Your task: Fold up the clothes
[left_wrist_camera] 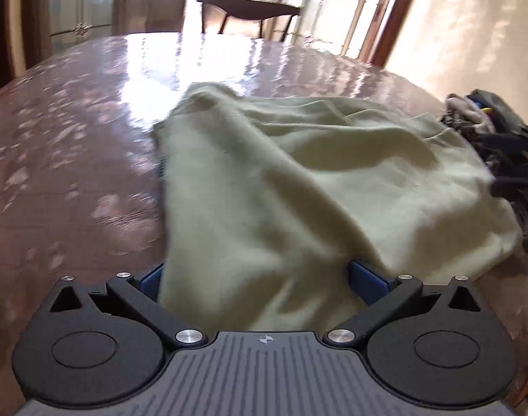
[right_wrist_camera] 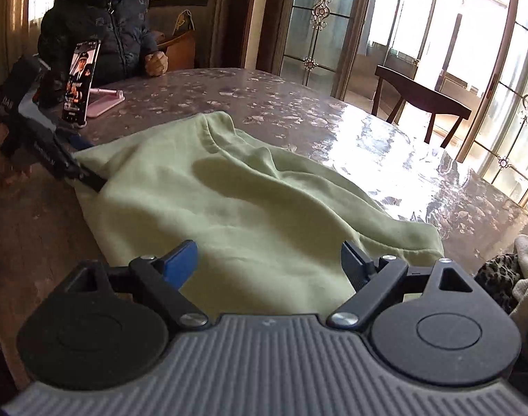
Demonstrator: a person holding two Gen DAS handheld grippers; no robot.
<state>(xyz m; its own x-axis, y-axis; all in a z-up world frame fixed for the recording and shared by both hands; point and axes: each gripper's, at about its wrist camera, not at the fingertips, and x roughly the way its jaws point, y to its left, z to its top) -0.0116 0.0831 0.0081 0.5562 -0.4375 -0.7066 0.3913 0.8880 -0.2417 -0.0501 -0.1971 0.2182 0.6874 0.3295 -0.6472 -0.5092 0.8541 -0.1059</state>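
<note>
One pale green fleece garment lies on one round glossy table with a brown flowered covering. Two black two-finger grippers with blue pads appear: the left gripper and the right gripper. One heap of other clothes, leopard-print and cream, lies at the table's edge. One smartphone with a lit screen stands on one pink phone stand. One seated person in a dark padded jacket is visible. One dark wooden chair stands beyond the table.

Backlit by windows — glare on table, motion blur, fisheye bending.
</note>
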